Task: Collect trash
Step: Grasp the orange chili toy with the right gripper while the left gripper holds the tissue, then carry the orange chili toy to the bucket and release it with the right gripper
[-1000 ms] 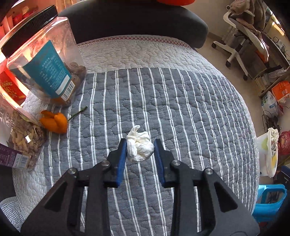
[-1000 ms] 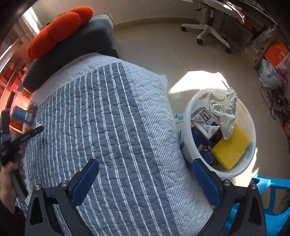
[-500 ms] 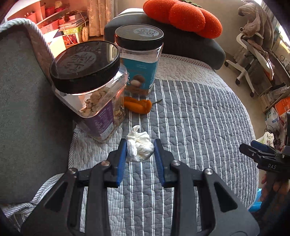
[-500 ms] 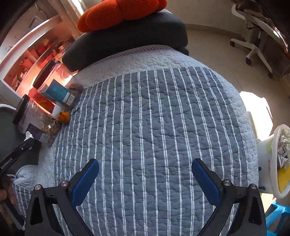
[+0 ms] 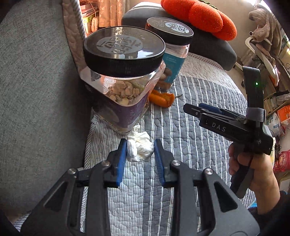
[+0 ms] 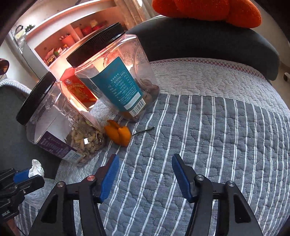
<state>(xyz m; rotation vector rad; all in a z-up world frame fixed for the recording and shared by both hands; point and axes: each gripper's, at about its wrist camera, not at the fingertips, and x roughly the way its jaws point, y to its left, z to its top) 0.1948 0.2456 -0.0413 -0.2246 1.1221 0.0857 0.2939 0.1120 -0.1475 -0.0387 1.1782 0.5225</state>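
Note:
A crumpled white tissue [image 5: 139, 148] is clamped between the blue pads of my left gripper [image 5: 140, 143], just above the striped quilt [image 5: 190, 130] and right in front of the purple-label jar. In the right wrist view the same tissue [image 6: 37, 167] sticks out of the left gripper [image 6: 20, 178] at the lower left. An orange peel scrap [image 6: 118, 133] with a thin stem lies on the quilt between the two jars. My right gripper [image 6: 145, 158] hovers a little short of it, jaws closing, with nothing between them. In the left wrist view a hand [image 5: 253, 170] holds this right gripper [image 5: 194, 109].
Two black-lidded jars stand on the quilt: the purple-label jar [image 6: 54, 127] and a teal-label jar [image 6: 116, 81]. The grey sofa back [image 5: 36, 90] rises at the left. Beyond lie a dark armrest [image 6: 199, 41], an orange cushion [image 6: 208, 9] and a shelf [image 6: 68, 40].
The left gripper carried the tissue leftward to the jars. The right gripper swung from the white bin across the quilt to the orange peel, and its jaws narrowed.

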